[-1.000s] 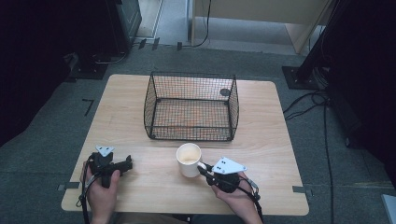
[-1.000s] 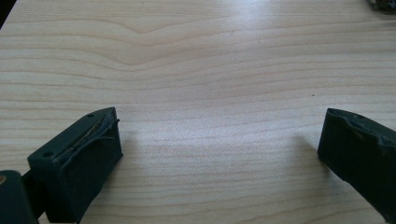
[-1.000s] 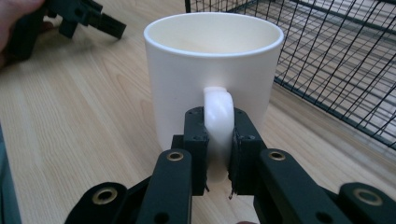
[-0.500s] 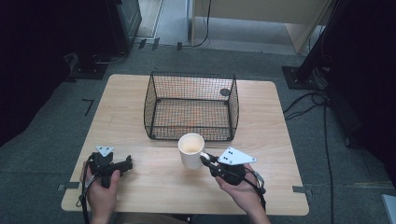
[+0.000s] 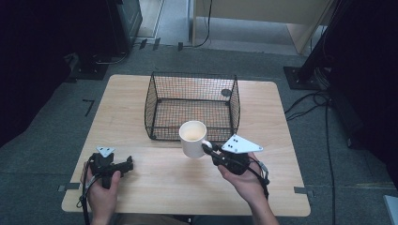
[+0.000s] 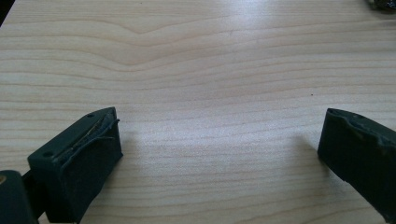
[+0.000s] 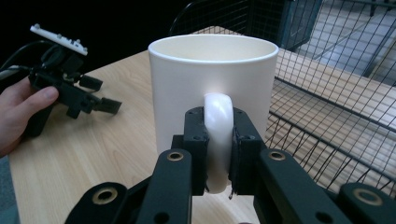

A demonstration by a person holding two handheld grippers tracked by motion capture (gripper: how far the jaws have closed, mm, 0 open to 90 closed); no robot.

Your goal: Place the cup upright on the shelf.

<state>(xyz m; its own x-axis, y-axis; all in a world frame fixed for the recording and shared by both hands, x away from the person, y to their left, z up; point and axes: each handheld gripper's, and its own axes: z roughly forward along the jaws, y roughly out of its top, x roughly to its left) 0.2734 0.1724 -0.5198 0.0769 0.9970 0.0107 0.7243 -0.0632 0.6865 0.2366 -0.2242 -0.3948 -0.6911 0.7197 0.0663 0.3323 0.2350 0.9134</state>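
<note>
the right gripper (image 7: pixel 218 154) pinches the handle (image 7: pixel 217 140) of a white mug (image 5: pixel 192 138), held at centre frame just before the near wall of the wire basket (image 5: pixel 159 89); the left gripper (image 5: pixel 112 167), jaws spread and empty, rests low at lower left on the table (image 5: pixel 136 197). held by the handle alone, the mug could swivel or slip, and its base could catch the basket's near rim. open tabletop lies lower centre; the basket's top is open.
</note>
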